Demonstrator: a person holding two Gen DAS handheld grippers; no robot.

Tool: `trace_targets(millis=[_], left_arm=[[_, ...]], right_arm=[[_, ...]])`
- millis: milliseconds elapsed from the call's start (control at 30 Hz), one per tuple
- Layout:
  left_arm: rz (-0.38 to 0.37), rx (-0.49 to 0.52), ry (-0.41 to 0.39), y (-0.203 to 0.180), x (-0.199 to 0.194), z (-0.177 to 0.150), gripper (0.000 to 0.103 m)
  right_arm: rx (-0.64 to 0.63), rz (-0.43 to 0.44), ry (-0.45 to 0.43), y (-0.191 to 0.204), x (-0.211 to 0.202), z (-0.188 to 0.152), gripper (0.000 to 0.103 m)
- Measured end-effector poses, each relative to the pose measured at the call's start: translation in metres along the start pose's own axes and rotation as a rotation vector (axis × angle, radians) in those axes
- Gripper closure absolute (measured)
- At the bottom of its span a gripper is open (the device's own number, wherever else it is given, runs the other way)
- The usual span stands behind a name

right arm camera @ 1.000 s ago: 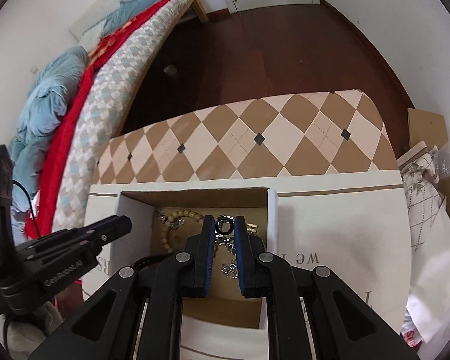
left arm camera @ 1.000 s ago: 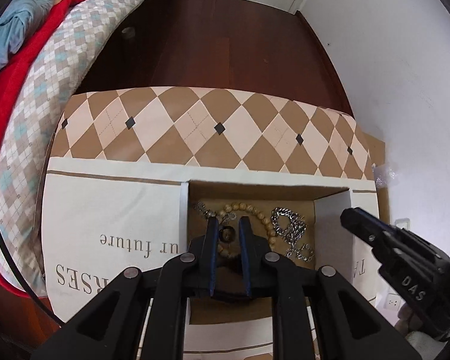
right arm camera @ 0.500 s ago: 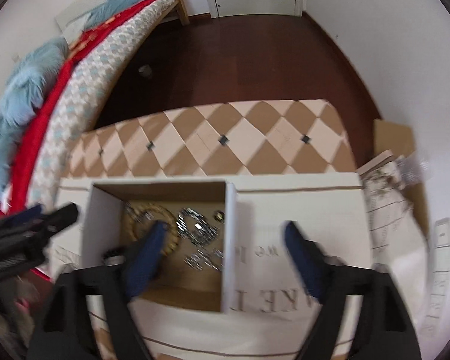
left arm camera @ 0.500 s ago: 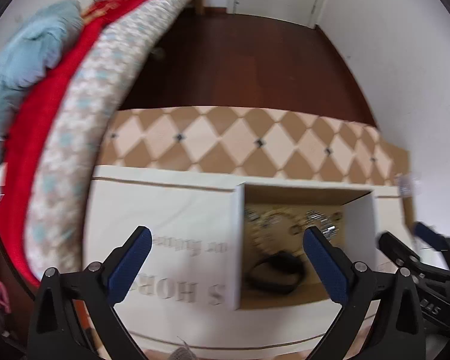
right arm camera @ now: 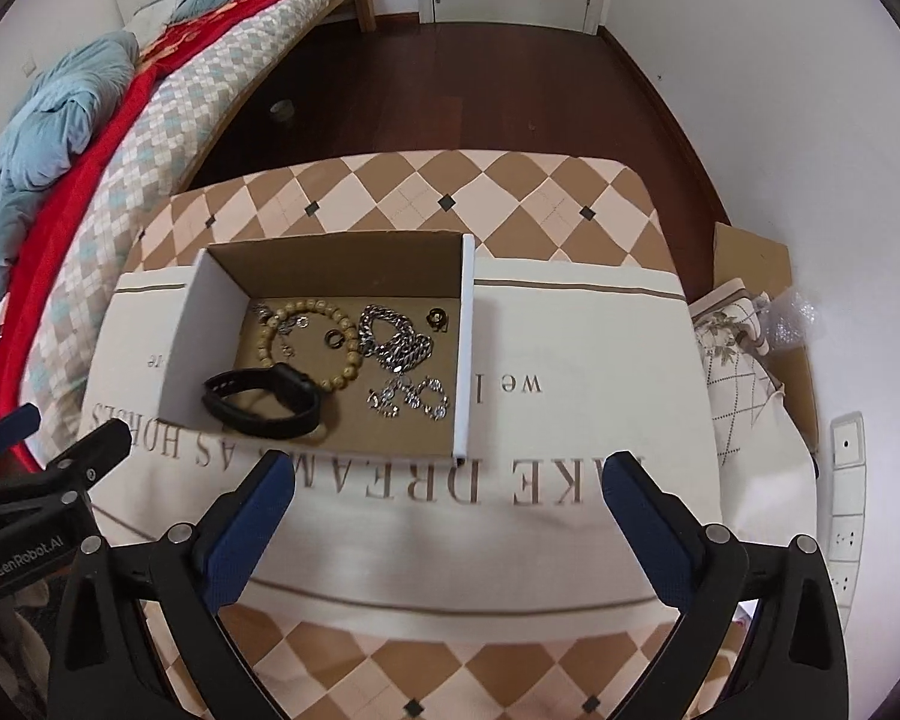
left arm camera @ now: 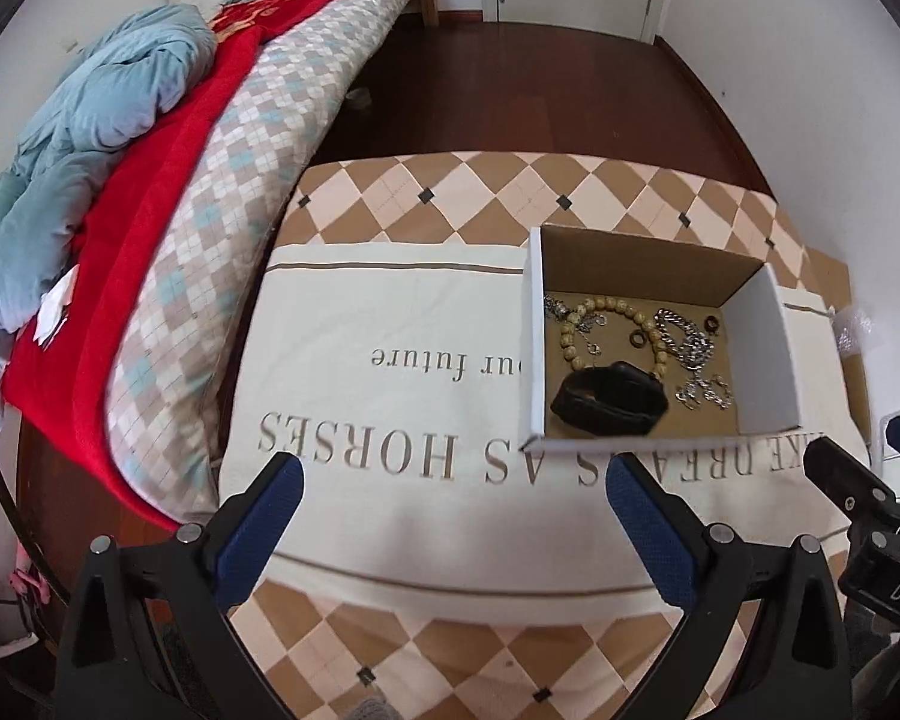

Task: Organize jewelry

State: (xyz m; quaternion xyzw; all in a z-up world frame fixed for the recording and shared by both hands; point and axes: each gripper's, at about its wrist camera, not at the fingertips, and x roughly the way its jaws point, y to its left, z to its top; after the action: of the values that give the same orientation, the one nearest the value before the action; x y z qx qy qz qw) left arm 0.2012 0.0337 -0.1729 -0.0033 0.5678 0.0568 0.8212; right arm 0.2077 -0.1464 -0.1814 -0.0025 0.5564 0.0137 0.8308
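Observation:
An open cardboard box (left arm camera: pixel 531 354) (right arm camera: pixel 465 330) stands on a cream cloth (left arm camera: pixel 390 360) (right arm camera: pixel 570 384) printed with letters. Inside lie a black wristband (left arm camera: pixel 609 401) (right arm camera: pixel 264 402), a wooden bead bracelet (left arm camera: pixel 576 324) (right arm camera: pixel 306 315), silver chains (left arm camera: pixel 690 342) (right arm camera: pixel 399 342) and small dark rings (left arm camera: pixel 636 338) (right arm camera: pixel 334 338). My left gripper (left arm camera: pixel 450 498) is open and empty, held back in front of the box's left side. My right gripper (right arm camera: pixel 450 498) is open and empty, in front of the box's right side. Each gripper shows at the edge of the other's view.
The cloth covers a table with a brown and cream diamond pattern (left arm camera: pixel 450 192) (right arm camera: pixel 426 192). A bed with a red blanket (left arm camera: pixel 150 180) and blue quilt (left arm camera: pixel 90 102) runs along the left. A white wall (right arm camera: pixel 810 120), cardboard (right arm camera: pixel 750 258) and patterned fabric (right arm camera: pixel 732 348) lie right.
Both grippers were shut inside the box a second ago. They have opened wide and pulled back and up out of the box. The jewelry stays in the box.

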Motion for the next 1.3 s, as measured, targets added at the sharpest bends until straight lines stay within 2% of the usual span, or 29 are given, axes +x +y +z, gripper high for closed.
trace_targets(millis=[267, 367, 567, 733, 1033, 1300], left_arm=[[-0.013, -0.024, -0.141, 0.006, -0.083, -0.023, 0.0], [-0.04, -0.022, -0.185, 0.006, -0.116, -0.034, 0.0], [-0.072, -0.001, -0.259, 0.0, -0.172, -0.049, 0.0], [-0.096, -0.014, -0.303, -0.001, -0.21, -0.063, 0.0], [-0.12, -0.022, -0.347, 0.001, -0.254, -0.081, 0.0], [-0.12, -0.016, -0.358, -0.003, -0.266, -0.078, 0.0]], right_arm=[[0.013, -0.001, -0.101, -0.004, -0.075, -0.027, 0.0], [0.024, 0.001, -0.14, -0.007, -0.105, -0.038, 0.0], [0.026, -0.02, -0.258, -0.014, -0.176, -0.058, 0.0], [0.022, -0.033, -0.322, -0.019, -0.222, -0.069, 0.0], [0.007, -0.006, -0.384, -0.013, -0.279, -0.093, 0.0], [0.01, -0.014, -0.394, -0.014, -0.29, -0.094, 0.0]])
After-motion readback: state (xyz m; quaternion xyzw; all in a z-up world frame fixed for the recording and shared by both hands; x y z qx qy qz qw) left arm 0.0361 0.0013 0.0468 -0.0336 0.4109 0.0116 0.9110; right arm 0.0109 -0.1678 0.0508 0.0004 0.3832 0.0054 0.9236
